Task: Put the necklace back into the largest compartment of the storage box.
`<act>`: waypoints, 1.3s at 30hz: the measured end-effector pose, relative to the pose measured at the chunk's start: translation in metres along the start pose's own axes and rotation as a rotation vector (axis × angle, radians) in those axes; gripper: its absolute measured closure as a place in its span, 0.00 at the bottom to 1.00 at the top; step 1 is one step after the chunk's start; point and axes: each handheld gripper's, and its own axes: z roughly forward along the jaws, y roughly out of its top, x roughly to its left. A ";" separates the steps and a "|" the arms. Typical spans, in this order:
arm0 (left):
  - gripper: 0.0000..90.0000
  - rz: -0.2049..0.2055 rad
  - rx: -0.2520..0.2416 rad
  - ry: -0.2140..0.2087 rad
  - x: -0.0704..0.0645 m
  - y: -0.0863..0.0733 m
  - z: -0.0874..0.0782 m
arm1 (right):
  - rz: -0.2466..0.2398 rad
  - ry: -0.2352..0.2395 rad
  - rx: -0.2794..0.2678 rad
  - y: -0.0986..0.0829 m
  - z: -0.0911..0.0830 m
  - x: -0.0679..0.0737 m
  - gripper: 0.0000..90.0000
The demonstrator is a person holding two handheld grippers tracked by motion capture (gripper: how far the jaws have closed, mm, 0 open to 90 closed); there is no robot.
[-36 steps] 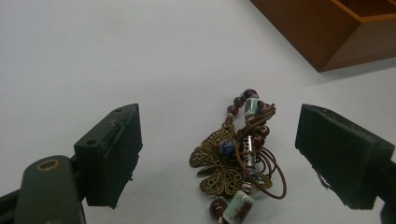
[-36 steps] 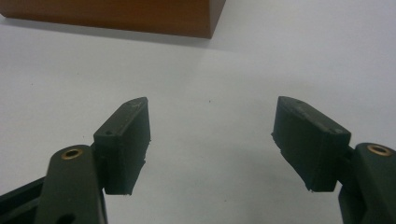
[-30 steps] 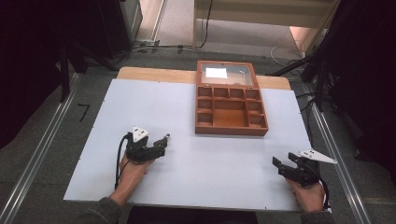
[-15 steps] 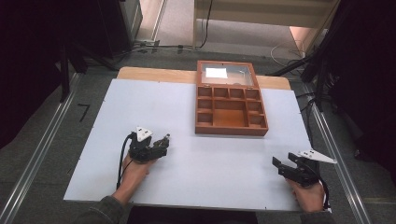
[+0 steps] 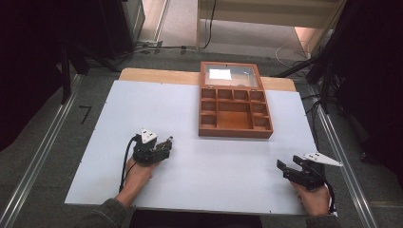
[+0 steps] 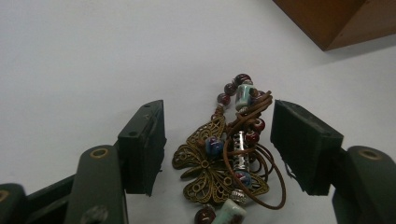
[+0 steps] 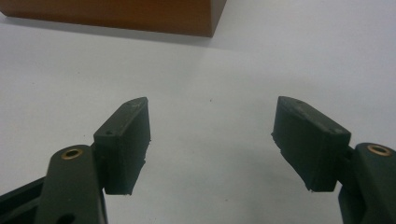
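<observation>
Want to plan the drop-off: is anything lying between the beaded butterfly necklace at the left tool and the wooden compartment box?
Nothing visible does. The necklace lies between the open left tool jaws, and the white table towards the wooden box is bare. The box's lid stands open.

the high view looks forward and down over the whole white table. each gripper view sits low, close above that surface, facing ahead toward the wooden box, whose corner both catch.
</observation>
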 end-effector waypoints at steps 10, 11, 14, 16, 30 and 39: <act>0.59 0.011 0.020 -0.011 -0.001 0.000 0.002 | 0.000 0.001 0.000 0.000 0.000 0.000 0.29; 0.62 0.011 0.021 -0.013 -0.001 0.000 0.002 | 0.000 0.000 0.000 0.000 0.000 0.000 0.29; 0.69 0.013 0.021 -0.019 -0.001 0.000 0.001 | -0.003 0.001 -0.001 0.000 0.000 0.000 0.29; 0.72 0.018 0.015 -0.021 -0.001 0.000 0.001 | -0.003 0.001 -0.002 0.000 0.000 0.000 0.29; 0.88 0.024 -0.018 -0.046 -0.002 0.003 -0.005 | -0.002 0.000 -0.003 0.000 0.000 0.000 0.29; 0.89 0.014 -0.046 -0.072 -0.005 0.008 -0.013 | -0.001 0.000 -0.003 0.000 0.000 0.000 0.29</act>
